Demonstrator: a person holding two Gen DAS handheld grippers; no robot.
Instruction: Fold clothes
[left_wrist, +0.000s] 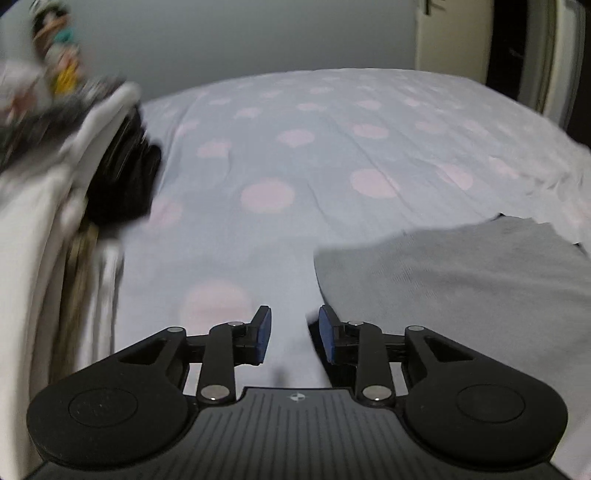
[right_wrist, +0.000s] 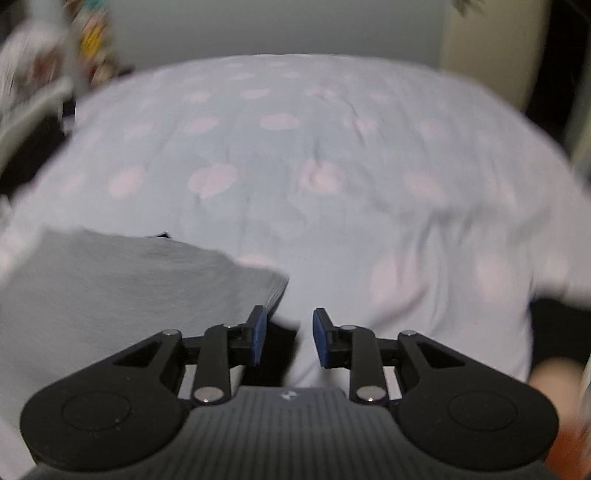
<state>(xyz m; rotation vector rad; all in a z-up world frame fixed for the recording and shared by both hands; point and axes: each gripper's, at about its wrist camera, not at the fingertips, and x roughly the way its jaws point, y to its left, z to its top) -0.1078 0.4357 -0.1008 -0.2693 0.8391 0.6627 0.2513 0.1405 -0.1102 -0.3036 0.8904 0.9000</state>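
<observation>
Two grippers, both part open with nothing between the blue pads. No earlier picture, so I say nothing of how they got there.

My left gripper (left_wrist: 294, 334): pads apart over bare sheet, and the flat grey knitted garment (left_wrist: 450, 280) starts just beside the right-hand pad and runs off right and away. Its near left corner is close by that pad; I can't tell whether they touch (blur).

My right gripper (right_wrist: 284, 338): mirror case. The same garment (right_wrist: 122, 280) lies to the left, its right corner just beside the left-hand pad, bare sheet ahead.

So the cloth sits between my two hands, long axis apparently across me, one near corner per hand. Neither is clearly nearer. I judge the next move is each gripper shifting inward onto its corner, then pinching.

Further out: the pale blue bedsheet with pink dots (left_wrist: 332, 166) is free ahead, and a blurred stack of white and black clothes (left_wrist: 92, 177) stands on the left, well apart.
</observation>
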